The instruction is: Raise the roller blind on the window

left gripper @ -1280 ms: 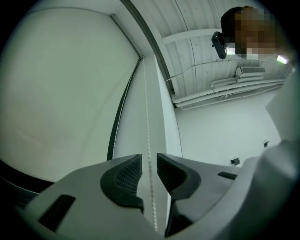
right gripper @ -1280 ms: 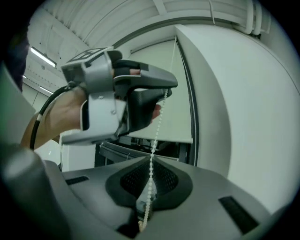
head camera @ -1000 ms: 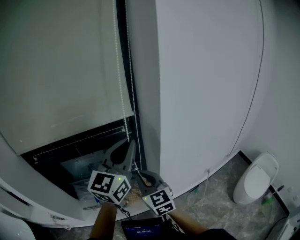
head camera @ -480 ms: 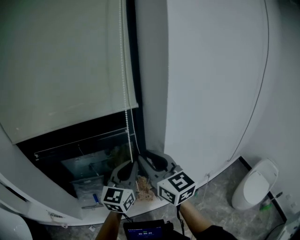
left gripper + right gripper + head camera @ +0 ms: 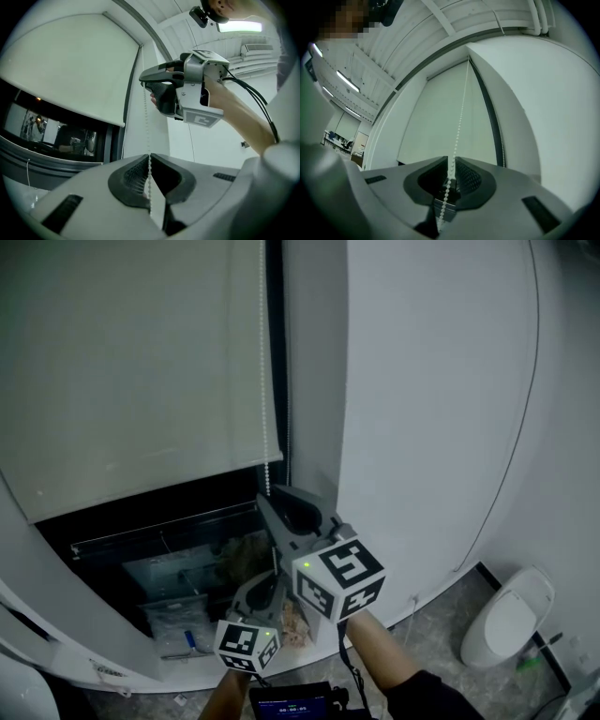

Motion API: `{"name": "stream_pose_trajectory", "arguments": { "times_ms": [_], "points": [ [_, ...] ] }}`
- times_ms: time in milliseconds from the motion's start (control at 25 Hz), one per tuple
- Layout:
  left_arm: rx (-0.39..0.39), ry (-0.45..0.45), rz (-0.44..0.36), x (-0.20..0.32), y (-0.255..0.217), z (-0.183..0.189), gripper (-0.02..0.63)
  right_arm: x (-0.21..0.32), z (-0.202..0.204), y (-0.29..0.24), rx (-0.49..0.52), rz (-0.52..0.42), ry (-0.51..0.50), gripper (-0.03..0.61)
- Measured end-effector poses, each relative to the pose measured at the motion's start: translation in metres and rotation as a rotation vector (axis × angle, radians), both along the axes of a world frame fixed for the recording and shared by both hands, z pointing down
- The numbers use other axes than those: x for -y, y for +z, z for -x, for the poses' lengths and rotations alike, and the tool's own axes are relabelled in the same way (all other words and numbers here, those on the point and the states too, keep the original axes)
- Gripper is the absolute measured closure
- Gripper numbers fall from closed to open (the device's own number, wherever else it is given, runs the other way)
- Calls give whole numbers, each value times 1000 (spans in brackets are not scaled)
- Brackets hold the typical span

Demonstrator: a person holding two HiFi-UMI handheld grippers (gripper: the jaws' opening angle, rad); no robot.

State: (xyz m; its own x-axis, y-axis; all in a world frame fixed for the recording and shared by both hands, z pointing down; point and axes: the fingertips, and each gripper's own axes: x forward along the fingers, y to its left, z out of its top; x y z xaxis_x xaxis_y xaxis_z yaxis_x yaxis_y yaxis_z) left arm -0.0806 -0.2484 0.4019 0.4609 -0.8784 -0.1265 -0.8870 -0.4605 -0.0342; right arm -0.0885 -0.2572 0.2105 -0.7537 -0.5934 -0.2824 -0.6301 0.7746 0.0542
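The cream roller blind (image 5: 141,371) covers most of the window, with a dark strip of glass (image 5: 159,517) showing below its bottom edge. A white bead chain (image 5: 265,381) hangs along the blind's right side. Low down, my left gripper (image 5: 271,577) is shut on the chain (image 5: 146,117), its tips (image 5: 149,157) pinching the beads. Above it, my right gripper (image 5: 266,493) sits at the level of the blind's bottom edge. The chain (image 5: 459,122) runs between the right gripper's jaws (image 5: 451,161), which stand narrowly open around it.
A white pillar (image 5: 422,409) stands right of the window, with a thin cable (image 5: 525,427) running down it. A toilet (image 5: 511,620) is on the floor at the lower right. Bags and clutter (image 5: 178,615) lie behind the lower glass. A small screen (image 5: 295,704) hangs at my waist.
My right gripper has climbed from below the left gripper up along the chain to the blind's bottom edge. My left gripper has gone down with the chain in its grip.
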Motion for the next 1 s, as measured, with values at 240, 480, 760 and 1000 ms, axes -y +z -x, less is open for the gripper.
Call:
{"name": "stream_pose_trajectory", "arguments": {
  "times_ms": [240, 480, 760, 1000],
  "points": [
    [1, 29, 80, -9, 30, -6, 594, -4, 2, 31, -56, 17, 21, 568],
    [-182, 79, 111, -22, 36, 20, 592, -7, -8, 62, -79, 16, 52, 569],
    [-206, 100, -65, -24, -81, 33, 592, -21, 0, 117, -139, 83, 30, 569],
    [-108, 129, -136, -15, -137, 14, 591, -28, 6, 164, -183, 141, 20, 569]
  ]
}}
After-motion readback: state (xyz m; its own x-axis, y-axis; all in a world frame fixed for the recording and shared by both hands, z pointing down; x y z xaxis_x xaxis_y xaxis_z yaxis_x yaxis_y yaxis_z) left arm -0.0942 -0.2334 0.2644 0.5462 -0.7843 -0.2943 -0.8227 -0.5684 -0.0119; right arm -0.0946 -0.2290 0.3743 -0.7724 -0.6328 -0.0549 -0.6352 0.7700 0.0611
